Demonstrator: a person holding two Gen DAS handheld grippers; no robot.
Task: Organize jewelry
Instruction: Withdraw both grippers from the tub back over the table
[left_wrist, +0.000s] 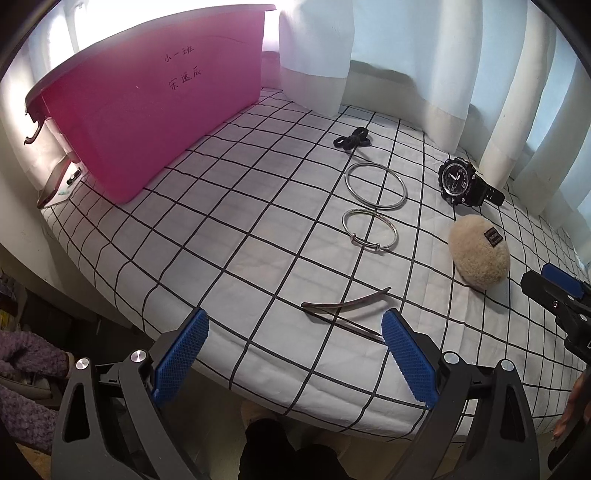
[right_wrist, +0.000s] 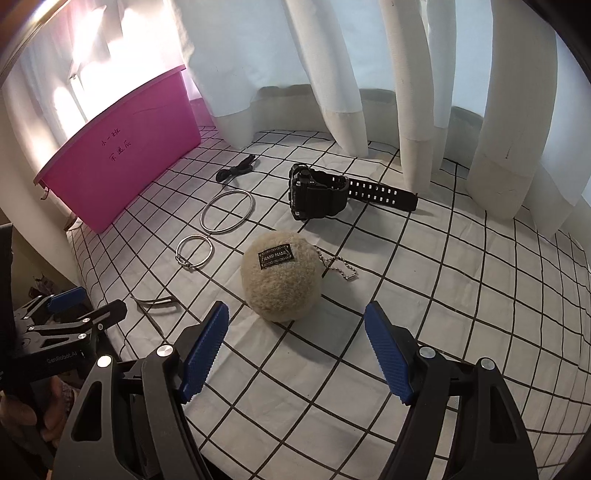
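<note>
On a checked cloth lie a metal hair clip, a small silver bangle, a large silver ring, a black hair tie, a black watch and a beige fluffy ball. My left gripper hovers open just short of the hair clip, nothing between its fingers. In the right wrist view the fluffy ball, with a label and a bead chain, sits just ahead of my open right gripper. Behind it are the watch, ring, bangle and clip.
A pink plastic bin stands at the back left of the cloth. White curtains hang along the far edge. The table's near edge runs under both grippers. A person's purple fuzzy sleeve shows at the lower left.
</note>
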